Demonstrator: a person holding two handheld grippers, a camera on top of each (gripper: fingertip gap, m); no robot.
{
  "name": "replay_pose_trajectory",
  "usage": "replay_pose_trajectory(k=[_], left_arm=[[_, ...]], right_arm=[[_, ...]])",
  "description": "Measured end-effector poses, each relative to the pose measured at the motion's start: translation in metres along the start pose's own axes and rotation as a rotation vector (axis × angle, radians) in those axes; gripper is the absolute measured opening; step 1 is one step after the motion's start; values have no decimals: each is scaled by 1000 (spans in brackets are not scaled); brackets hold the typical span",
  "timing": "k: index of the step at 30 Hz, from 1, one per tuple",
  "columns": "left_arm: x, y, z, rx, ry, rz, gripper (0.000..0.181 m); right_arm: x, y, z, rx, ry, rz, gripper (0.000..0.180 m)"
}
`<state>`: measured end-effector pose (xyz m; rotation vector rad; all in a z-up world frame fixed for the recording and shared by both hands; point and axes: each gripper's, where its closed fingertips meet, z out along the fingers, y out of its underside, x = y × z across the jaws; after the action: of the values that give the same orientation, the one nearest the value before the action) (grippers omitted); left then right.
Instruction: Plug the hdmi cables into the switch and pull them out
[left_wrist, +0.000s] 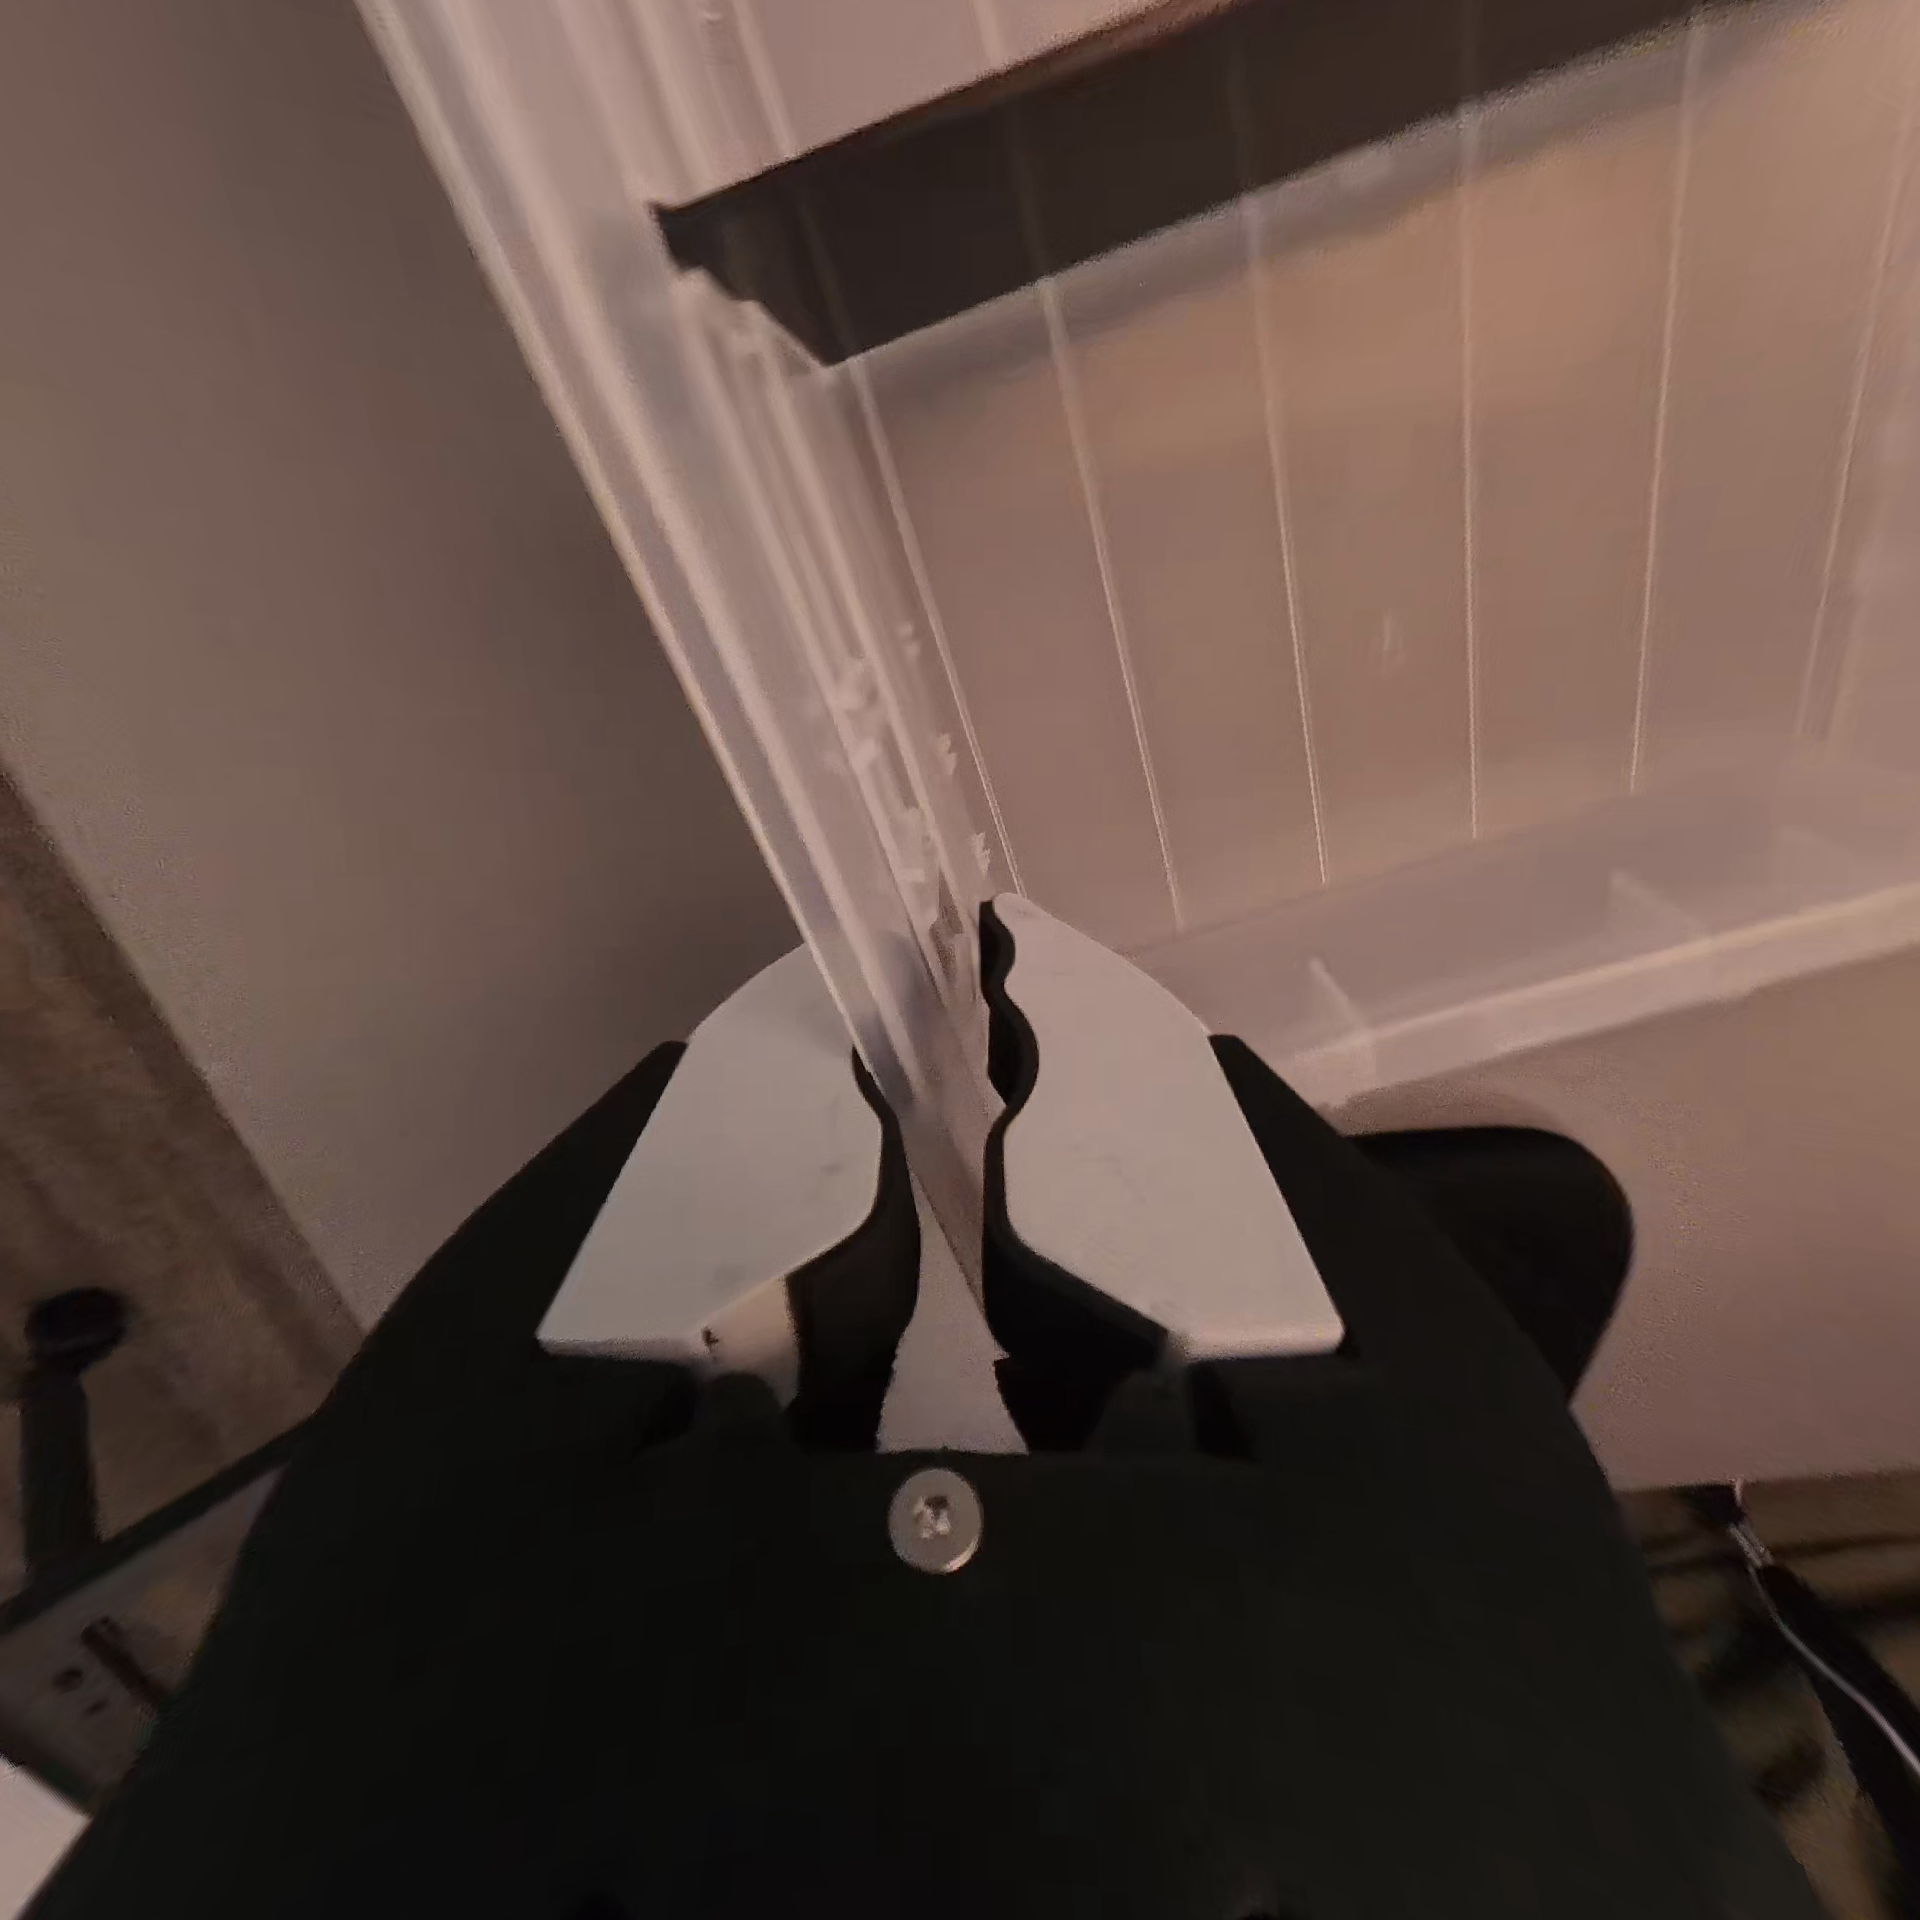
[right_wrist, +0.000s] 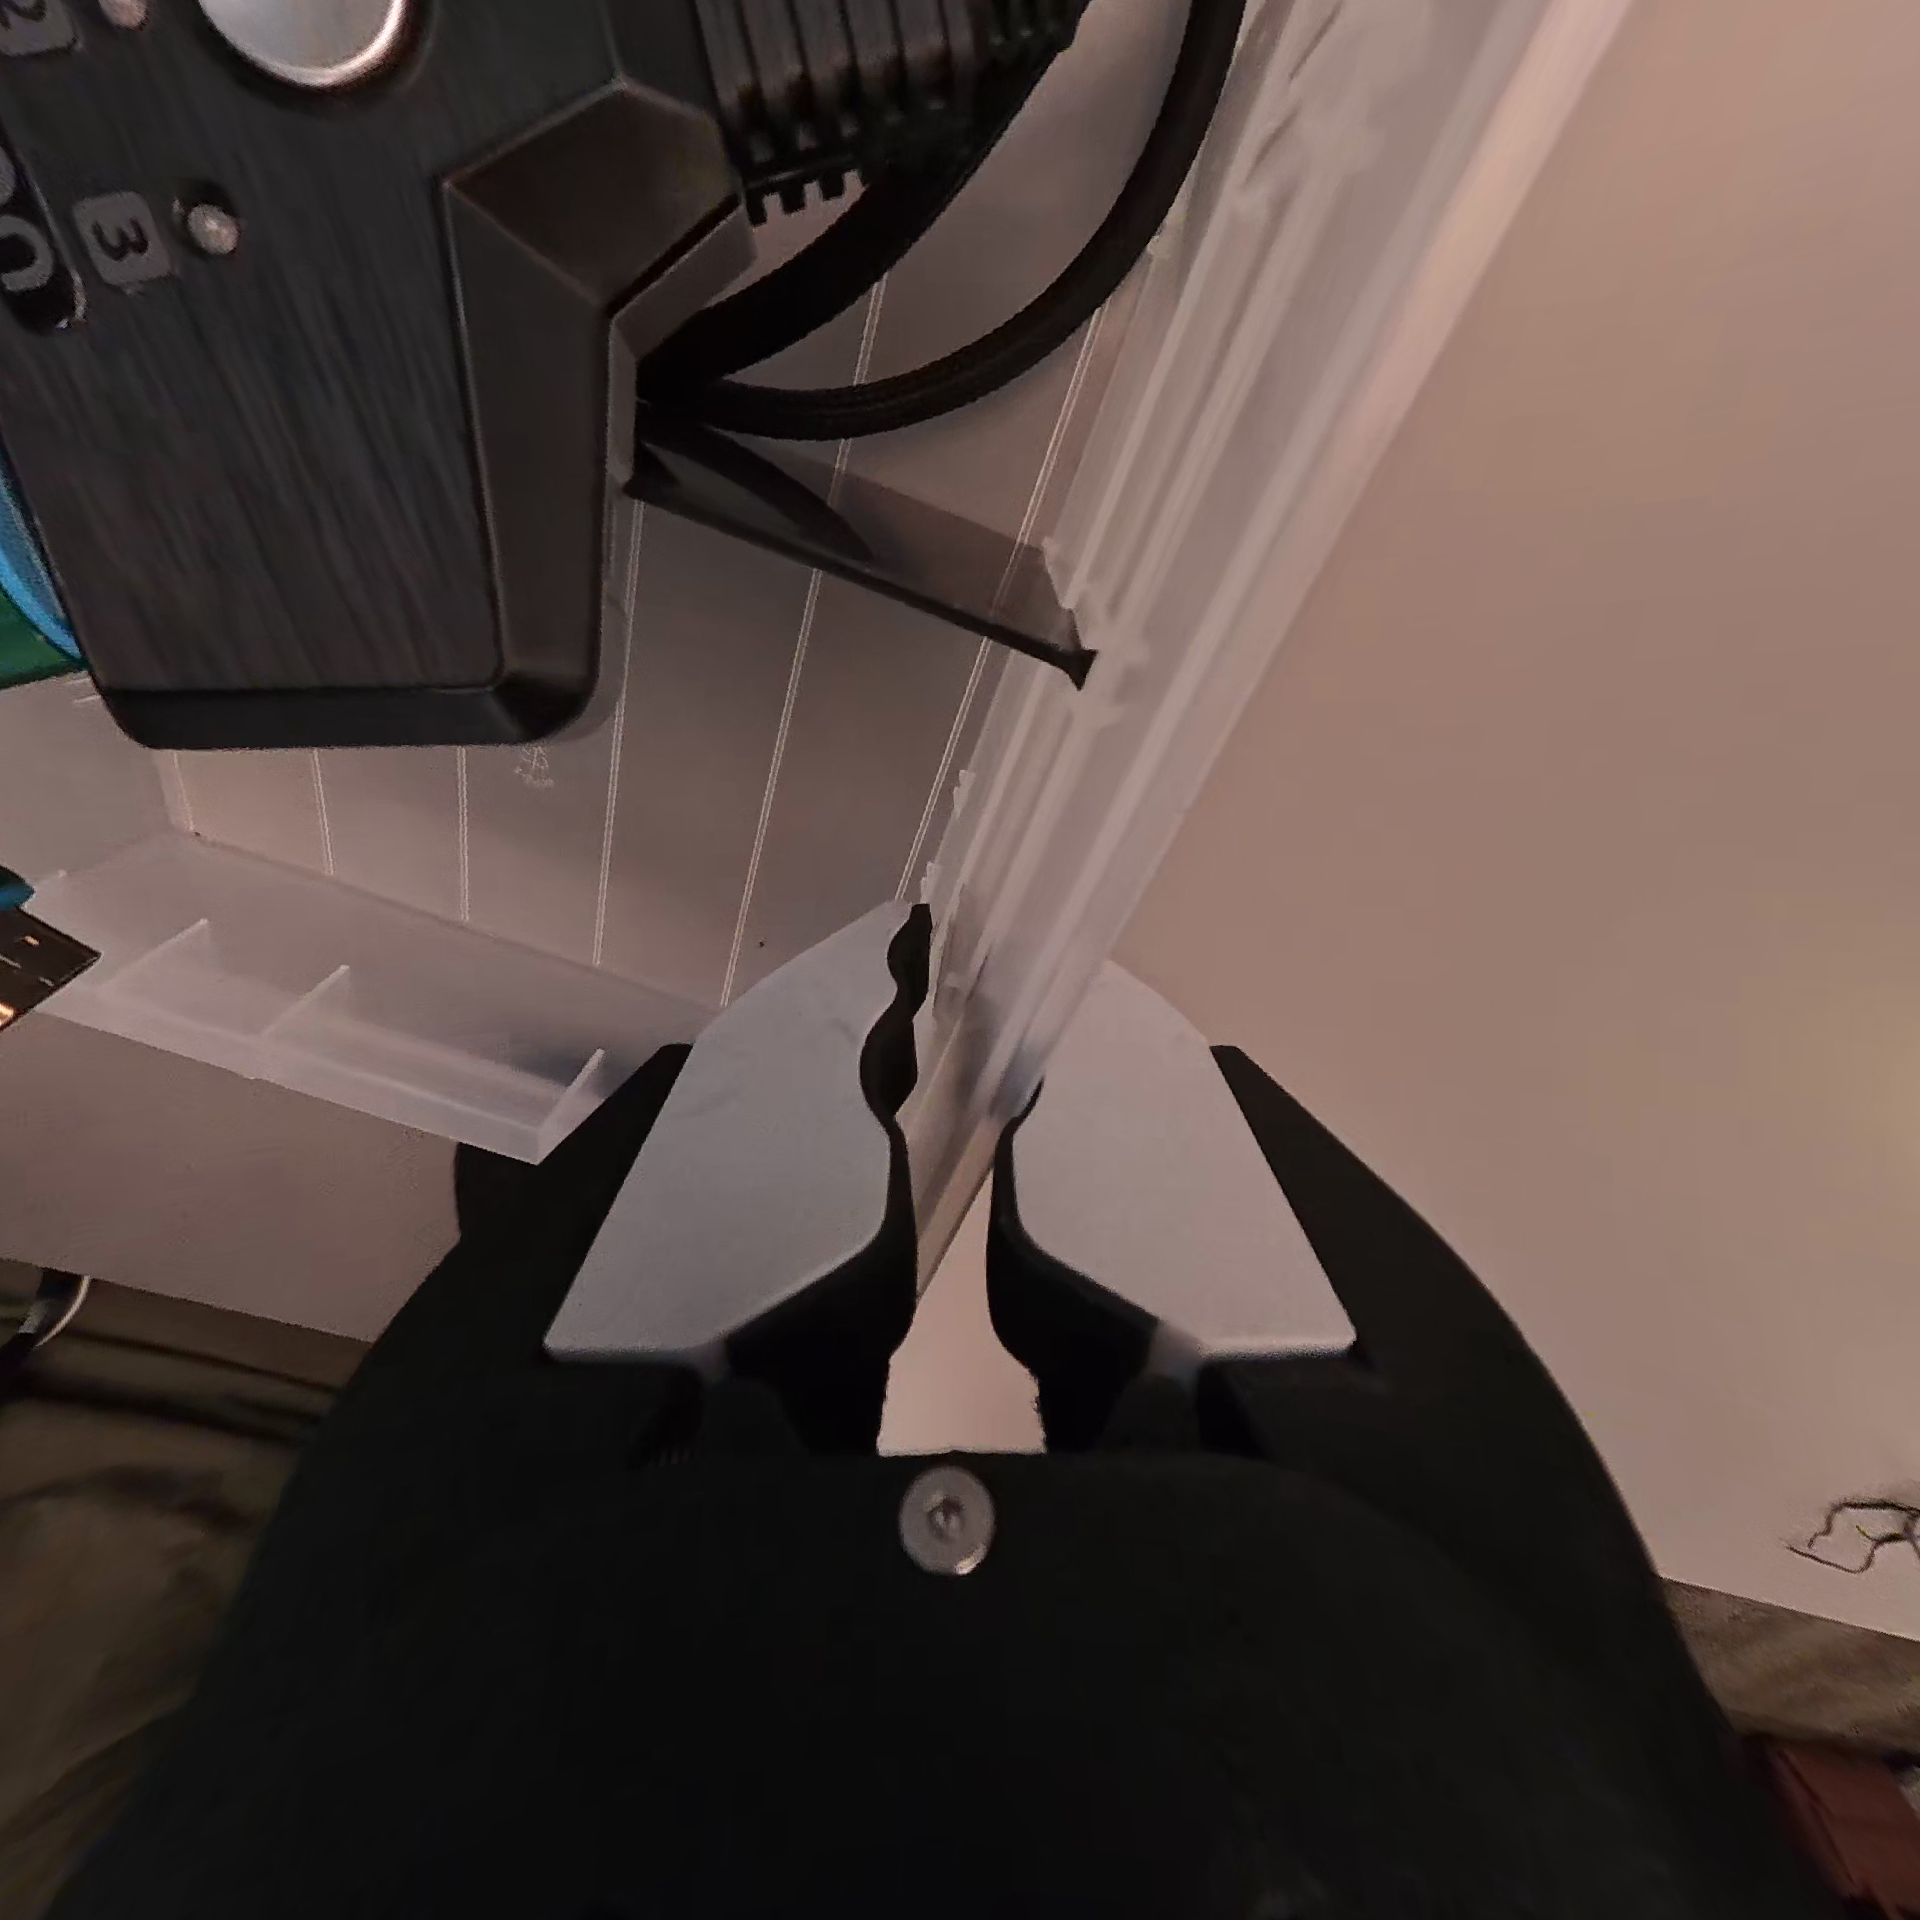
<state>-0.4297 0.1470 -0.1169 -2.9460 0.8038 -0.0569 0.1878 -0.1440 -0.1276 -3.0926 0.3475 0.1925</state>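
In the left wrist view, your left gripper (left_wrist: 961, 997) is pinched on the side rim of a clear plastic tray (left_wrist: 1351, 644), with the rim running up and away between the fingers; past them, a dark flat edge (left_wrist: 1039, 197) lies across the tray's far part, and neither switch nor cable can be made out. In the right wrist view, your right gripper (right_wrist: 961, 997) clamps the tray's opposite rim the same way, and here the task's things show: the black HDMI switch (right_wrist: 281, 416) sits in the tray to the upper left of your fingers, a ribbed black HDMI plug (right_wrist: 821, 83) at its corner, and a braided cable (right_wrist: 987, 353) curls beside it toward the rim. Judge the tray as light, thin and flexible, so support both rims evenly. The switch looks rigid and smooth, likely to slide, so brace its body. Take a cable by its stiff ribbed plug, not the soft braid.
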Motion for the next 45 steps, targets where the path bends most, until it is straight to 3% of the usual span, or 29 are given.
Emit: replay_pose_trajectory(k=[9,20,24,27,30,32,34,36,41,45], left_arm=[[76,-15,4,-93,-127,250,28],[103,18,-1,-190,-29,379,26],[97,26,-4,-212,9,378,24],[93,28,-12,-186,1,390,26],[93,25,-22,-125,0,388,28],[93,25,-30,-86,3,390,29],[91,24,-40,-34,3,390,30],[92,23,-51,28,14,385,27],[93,21,-82,190,8,394,26],[103,19,-97,274,13,444,24]], right_arm=[[-48,-26,6,-14,18,-118,10],[-62,-33,-3,20,35,-177,16],[-57,-44,-57,256,173,-119,24],[-106,-66,-123,621,206,-239,25],[-222,-76,-184,1089,-20,-542,38],[-303,-58,-193,1219,-286,-768,43],[-356,-53,-173,1091,-523,-782,45],[-385,-64,-134,887,-576,-741,47],[-394,-98,-36,515,-316,-686,44],[-382,-111,3,347,-59,-710,40]])
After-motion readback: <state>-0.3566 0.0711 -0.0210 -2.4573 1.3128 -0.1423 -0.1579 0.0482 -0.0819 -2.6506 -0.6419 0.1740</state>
